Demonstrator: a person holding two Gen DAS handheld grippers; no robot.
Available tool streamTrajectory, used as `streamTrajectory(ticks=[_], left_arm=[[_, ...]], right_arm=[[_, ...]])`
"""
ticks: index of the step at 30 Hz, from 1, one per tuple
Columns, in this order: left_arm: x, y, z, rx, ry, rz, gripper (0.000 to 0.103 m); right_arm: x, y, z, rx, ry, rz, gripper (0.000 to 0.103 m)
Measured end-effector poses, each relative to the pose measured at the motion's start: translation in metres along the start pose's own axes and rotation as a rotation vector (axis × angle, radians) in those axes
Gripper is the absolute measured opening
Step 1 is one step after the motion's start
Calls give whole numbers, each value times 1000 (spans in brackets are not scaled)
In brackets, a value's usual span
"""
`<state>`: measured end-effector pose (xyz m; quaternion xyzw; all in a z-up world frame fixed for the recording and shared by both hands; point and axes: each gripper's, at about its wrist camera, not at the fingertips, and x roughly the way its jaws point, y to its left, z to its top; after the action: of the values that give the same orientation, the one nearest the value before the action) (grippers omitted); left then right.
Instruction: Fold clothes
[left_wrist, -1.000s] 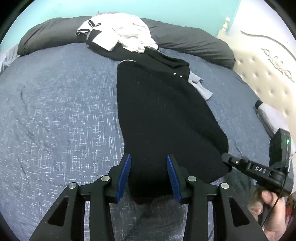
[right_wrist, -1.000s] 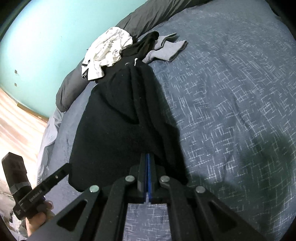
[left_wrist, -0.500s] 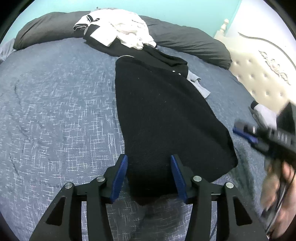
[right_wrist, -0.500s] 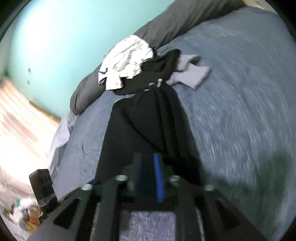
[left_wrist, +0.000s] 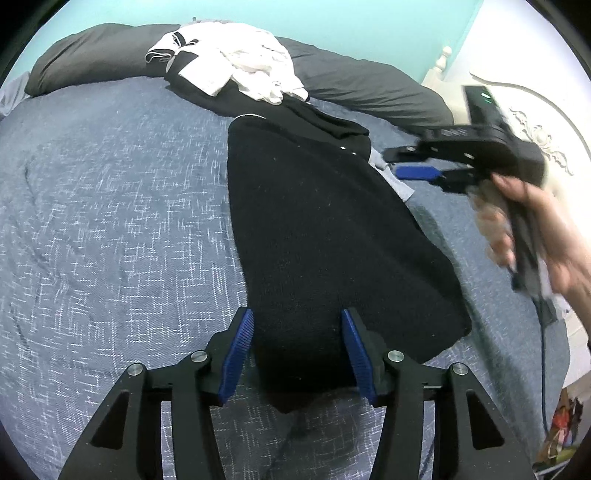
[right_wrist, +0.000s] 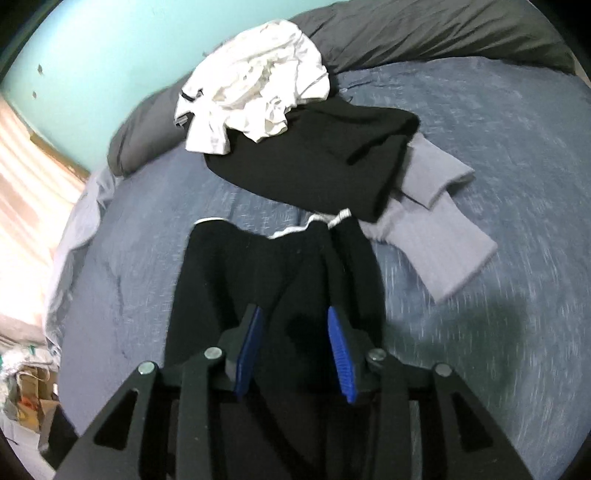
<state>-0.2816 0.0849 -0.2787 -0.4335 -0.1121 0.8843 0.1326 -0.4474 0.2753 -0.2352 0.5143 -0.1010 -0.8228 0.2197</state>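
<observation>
A long black garment (left_wrist: 325, 240) lies flat on the blue patterned bedspread (left_wrist: 110, 221), running away from me. Its near end sits between the blue pads of my left gripper (left_wrist: 297, 350), whose jaws stand apart without pinching the cloth. In the left wrist view a hand carries my right gripper (left_wrist: 392, 162) in the air beside the garment's far right edge. Its jaws are opening and nothing is between them. In the right wrist view the right gripper (right_wrist: 295, 347) hovers over the same black garment (right_wrist: 280, 280), near its white-trimmed far edge.
A pile of white clothes (right_wrist: 255, 88) rests on another black garment (right_wrist: 325, 147) at the far side of the bed. A grey garment (right_wrist: 436, 221) lies to their right. Behind them runs a dark grey bolster (left_wrist: 369, 88), with a white headboard (left_wrist: 535, 129) at right.
My right gripper let go of the black garment's near corner, opened, rose and swung toward the garment's far end. My left gripper's jaws widened a little and stayed in place.
</observation>
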Motion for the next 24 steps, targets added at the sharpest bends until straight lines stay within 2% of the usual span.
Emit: streamTrajectory(ticks=[6,9,10,11,12,14,18,24], left_arm=[[0,-1,-2,1,-13,-1,55],[0,1,-2,0,-16,-10,55],[0,2,-2,0,-15,-11,55],[0,1,-2,1,-16,-11,55],[0,1,-2,1,-15,-11,55],[-1,1,-2,1,-15,-11,55],[-1,0,-2,2,-16,-13,55],[0,-4,-1,18,-15,-10,55]], right_arm=[[30,7,13,-18,93,-9,38],[39,10,10,-47,110,-50,36],[40,9,10,-42,110,-52,32],[40,7,10,-36,102,-44,17],[39,7,11,-37,95,-40,10],[36,8,11,-52,80,-47,8],[19,2,21,-54,-7,-95,6],[32,-4,27,-74,3,-140,6]])
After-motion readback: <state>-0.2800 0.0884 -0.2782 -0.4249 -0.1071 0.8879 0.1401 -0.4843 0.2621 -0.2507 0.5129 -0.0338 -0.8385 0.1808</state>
